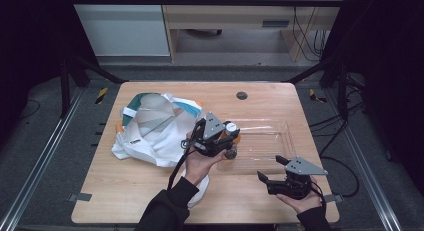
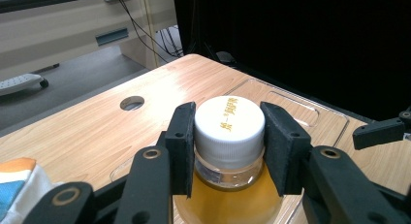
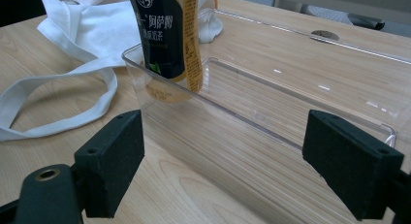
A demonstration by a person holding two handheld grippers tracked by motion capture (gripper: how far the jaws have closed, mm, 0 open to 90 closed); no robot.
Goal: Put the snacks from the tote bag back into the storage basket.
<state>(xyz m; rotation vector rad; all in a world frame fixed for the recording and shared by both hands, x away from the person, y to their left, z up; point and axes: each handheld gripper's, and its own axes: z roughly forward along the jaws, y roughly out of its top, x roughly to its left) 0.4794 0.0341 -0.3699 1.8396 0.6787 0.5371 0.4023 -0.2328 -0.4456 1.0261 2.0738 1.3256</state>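
Note:
My left gripper (image 1: 227,136) is shut on the white cap (image 2: 229,121) of a bottle of amber drink (image 3: 169,37), holding it upright at the left end of a clear plastic tray (image 1: 280,141). The bottle (image 1: 233,140) carries a dark label with an orange stripe, and its base hangs inside the tray close to the floor; contact cannot be judged. My right gripper (image 1: 272,170) stands open near the table's front right, its jaws facing the tray's near wall (image 3: 232,132) with nothing between them.
A white cloth bag (image 1: 155,128) with teal trim lies crumpled at the table's left, its handle (image 3: 63,112) looping toward the front. A round cable hole (image 1: 242,95) sits at the back. Bare wood lies in front of the tray.

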